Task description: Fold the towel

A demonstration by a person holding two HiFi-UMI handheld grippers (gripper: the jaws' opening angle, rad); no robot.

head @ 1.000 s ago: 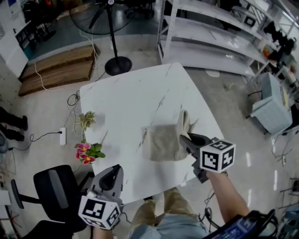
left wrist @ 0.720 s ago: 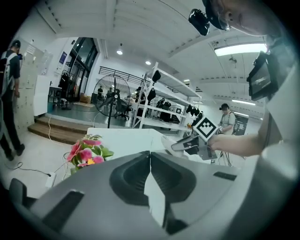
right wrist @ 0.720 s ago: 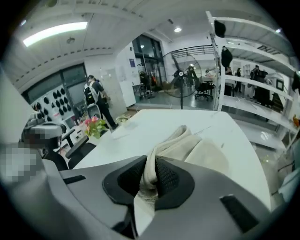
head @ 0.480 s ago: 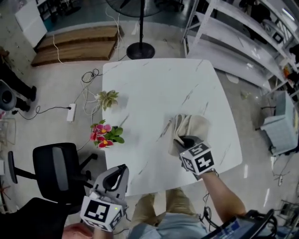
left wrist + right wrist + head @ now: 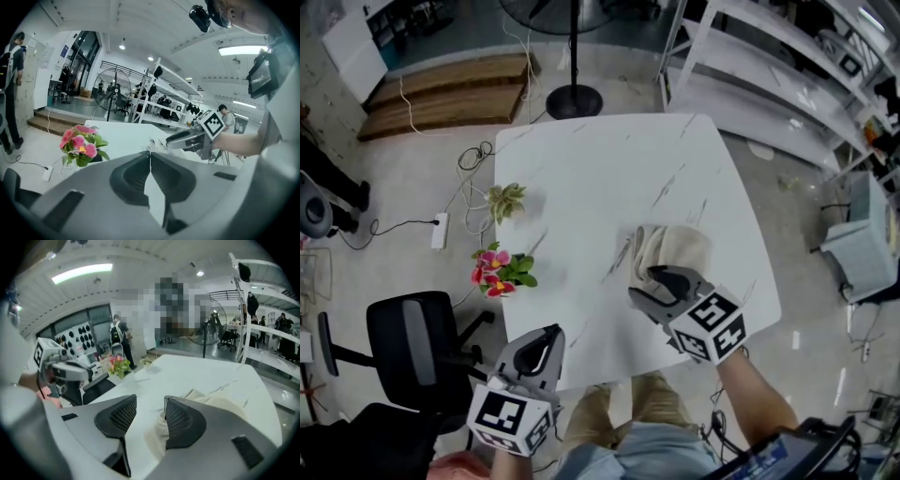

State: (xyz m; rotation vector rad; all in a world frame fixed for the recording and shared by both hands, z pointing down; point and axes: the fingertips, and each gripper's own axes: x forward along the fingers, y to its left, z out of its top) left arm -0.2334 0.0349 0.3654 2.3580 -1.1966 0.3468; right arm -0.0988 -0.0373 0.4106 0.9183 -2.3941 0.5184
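A beige towel [image 5: 675,251] lies folded into a narrow bundle on the right half of the white marble table [image 5: 600,178]. My right gripper [image 5: 645,284] hovers at the towel's near edge with its jaws opening. In the right gripper view the towel [image 5: 220,405] lies beneath and beyond the right gripper [image 5: 150,411], its edge showing low in the gap, and no pad presses on it. My left gripper [image 5: 547,341] is shut and empty by the table's near left edge. The left gripper [image 5: 150,157] looks across the table at the towel [image 5: 157,145].
A pink flower pot [image 5: 495,273] and a small green plant [image 5: 504,199] stand at the table's left edge. On the floor to the left is a black chair [image 5: 412,347]. A fan stand [image 5: 573,98] and white shelves [image 5: 750,84] are behind the table.
My right gripper carried the towel's raised right edge over to the left, leaving a narrower fold, then opened its jaws and let go. My left gripper stayed shut and drifted slightly.
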